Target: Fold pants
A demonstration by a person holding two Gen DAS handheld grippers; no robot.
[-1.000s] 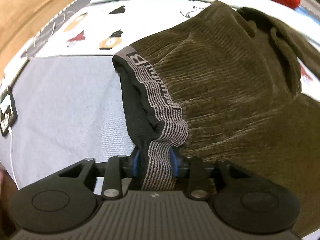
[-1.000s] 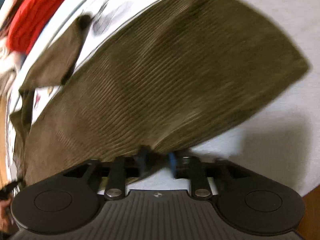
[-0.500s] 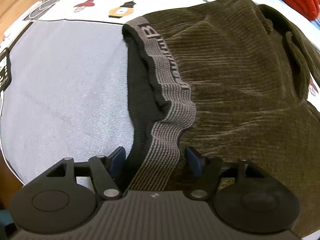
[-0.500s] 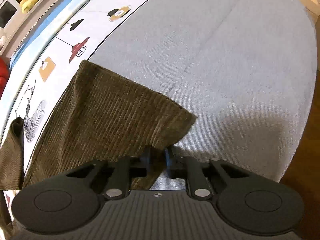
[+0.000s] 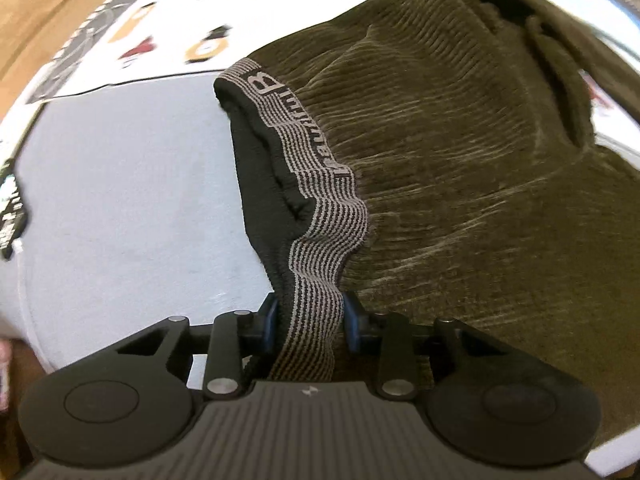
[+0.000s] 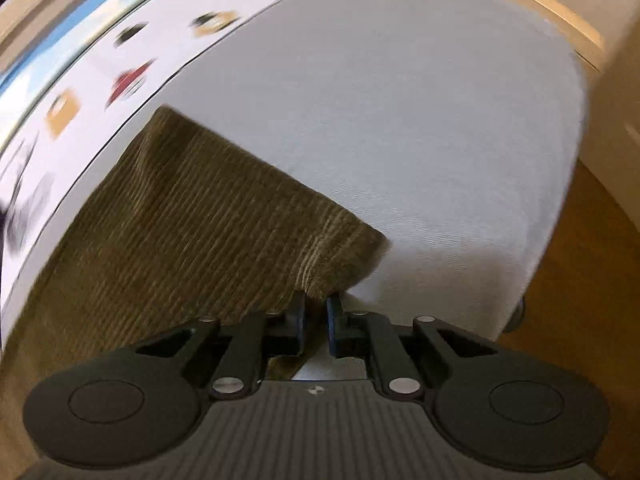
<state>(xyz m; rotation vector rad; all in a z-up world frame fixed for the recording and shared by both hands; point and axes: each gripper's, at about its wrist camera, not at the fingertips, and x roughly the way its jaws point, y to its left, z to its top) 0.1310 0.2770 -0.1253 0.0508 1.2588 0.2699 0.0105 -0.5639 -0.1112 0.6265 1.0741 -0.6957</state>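
Olive-brown corduroy pants [image 5: 460, 152] lie on a pale grey bed cover [image 5: 120, 208]. Their striped grey elastic waistband [image 5: 316, 240] runs down into my left gripper [image 5: 310, 322], which is shut on it at the near end. In the right wrist view the pant leg [image 6: 192, 216] spreads to the left, and its hem corner [image 6: 352, 248] reaches my right gripper [image 6: 316, 320]. The right gripper is shut on the edge of the leg just below that corner.
A white sheet with small printed pictures [image 5: 168, 40] borders the grey cover at the back. A dark phone-like object [image 5: 10, 216] lies at the left edge. Wooden floor [image 6: 592, 280] shows past the bed's right edge. The right wrist view is motion-blurred.
My left gripper opened half a second ago and has closed again on the waistband. My right gripper has swung, keeping hold of the leg; the hem corner now sits just above its fingers.
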